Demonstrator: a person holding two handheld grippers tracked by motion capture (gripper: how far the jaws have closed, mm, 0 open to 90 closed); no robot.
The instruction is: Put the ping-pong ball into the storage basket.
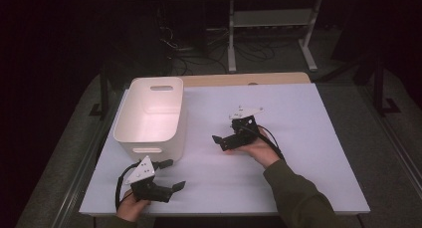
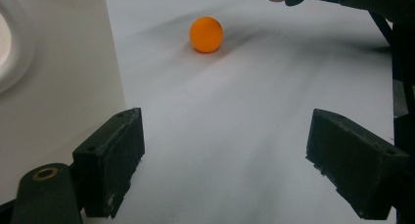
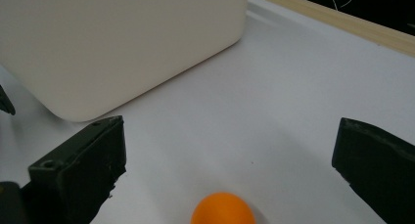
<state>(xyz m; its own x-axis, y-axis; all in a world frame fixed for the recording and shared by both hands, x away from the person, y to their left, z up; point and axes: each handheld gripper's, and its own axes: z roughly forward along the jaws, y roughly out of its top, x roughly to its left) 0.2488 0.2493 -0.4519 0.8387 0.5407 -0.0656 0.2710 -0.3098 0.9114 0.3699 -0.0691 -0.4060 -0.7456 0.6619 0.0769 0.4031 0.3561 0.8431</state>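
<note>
The white tabletop [image 1: 298,153] lay mostly bare, with wide open room to the right of and behind the right gripper [image 1: 219,141], and a strip of wood showing along its far edge. The left gripper [image 1: 171,175] sat close to the near edge, just in front of the white bin [image 1: 149,116], its jaws spread wide with nothing between them. In the left gripper view the bin's wall [image 2: 58,77] stood just beside one jaw, and the orange ball [image 2: 206,34] rested on the tabletop well ahead, apart from the bin. The right gripper's jaws were also spread wide; in the right gripper view the orange ball [image 3: 223,210] lay on the tabletop between them at the bottom edge, touching neither. The bin's rounded corner [image 3: 122,43] rose beyond. From the high view the bin's lit inside looked empty.
</note>
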